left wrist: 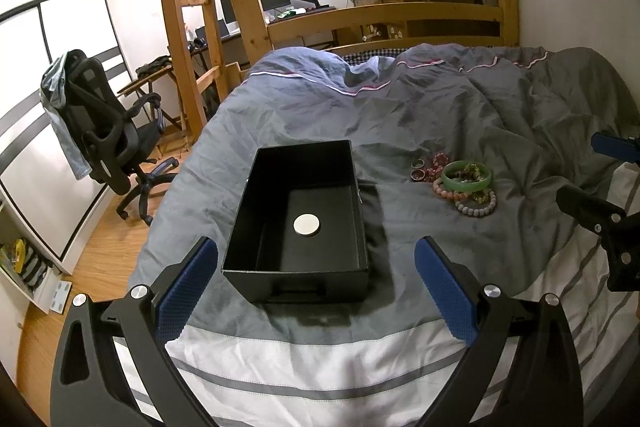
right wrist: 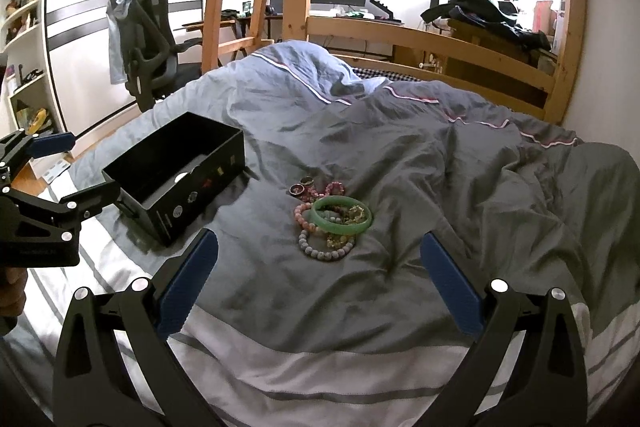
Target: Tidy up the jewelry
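A black open box [left wrist: 298, 223] with a white disc [left wrist: 307, 225] on its floor sits on the grey duvet; it also shows in the right wrist view [right wrist: 176, 179]. A jewelry pile lies to its right: a green bangle [right wrist: 341, 216], pink, grey and yellow bead bracelets [right wrist: 326, 247], and two rings [right wrist: 302, 185]. The pile also shows in the left wrist view [left wrist: 467, 175]. My left gripper [left wrist: 316, 251] is open and empty, just before the box. My right gripper [right wrist: 319, 247] is open and empty, just before the pile.
The grey duvet [right wrist: 460, 187] covers a wooden bunk bed frame [right wrist: 424, 39]. An office chair [left wrist: 108, 131] stands on the floor at the left. A ladder [left wrist: 188, 11] rises beyond the bed. The bed's left edge drops off beside the box.
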A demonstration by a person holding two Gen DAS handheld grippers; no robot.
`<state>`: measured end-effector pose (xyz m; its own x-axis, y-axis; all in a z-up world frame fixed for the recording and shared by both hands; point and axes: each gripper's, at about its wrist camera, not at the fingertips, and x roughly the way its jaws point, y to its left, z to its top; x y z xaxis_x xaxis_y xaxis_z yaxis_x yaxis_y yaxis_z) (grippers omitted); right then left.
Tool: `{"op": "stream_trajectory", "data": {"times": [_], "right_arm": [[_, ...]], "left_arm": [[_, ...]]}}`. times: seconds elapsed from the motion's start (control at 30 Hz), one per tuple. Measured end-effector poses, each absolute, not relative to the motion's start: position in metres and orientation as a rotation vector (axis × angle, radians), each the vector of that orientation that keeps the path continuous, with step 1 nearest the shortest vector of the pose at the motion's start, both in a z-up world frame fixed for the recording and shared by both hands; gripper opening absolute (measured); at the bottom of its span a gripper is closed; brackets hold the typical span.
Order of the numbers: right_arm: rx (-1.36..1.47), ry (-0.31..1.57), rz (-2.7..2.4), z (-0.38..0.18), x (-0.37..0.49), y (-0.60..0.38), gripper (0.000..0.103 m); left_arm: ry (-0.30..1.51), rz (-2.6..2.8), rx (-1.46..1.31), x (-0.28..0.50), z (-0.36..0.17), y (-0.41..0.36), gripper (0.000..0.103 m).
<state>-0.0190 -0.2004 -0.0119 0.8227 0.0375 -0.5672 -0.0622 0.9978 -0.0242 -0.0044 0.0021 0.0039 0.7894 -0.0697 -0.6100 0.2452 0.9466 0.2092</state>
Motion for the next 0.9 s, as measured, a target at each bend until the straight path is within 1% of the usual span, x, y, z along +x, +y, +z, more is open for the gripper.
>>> {"op": "stream_trajectory", "data": {"times": [0.9], "right_arm": [[-0.026,0.622,0.072,-0.0155,-0.0176,-0.1998,0.100]], "left_arm": [[0.639,-0.175,0.302,-0.0075,-0.0017,0.0003,0.097]]}}
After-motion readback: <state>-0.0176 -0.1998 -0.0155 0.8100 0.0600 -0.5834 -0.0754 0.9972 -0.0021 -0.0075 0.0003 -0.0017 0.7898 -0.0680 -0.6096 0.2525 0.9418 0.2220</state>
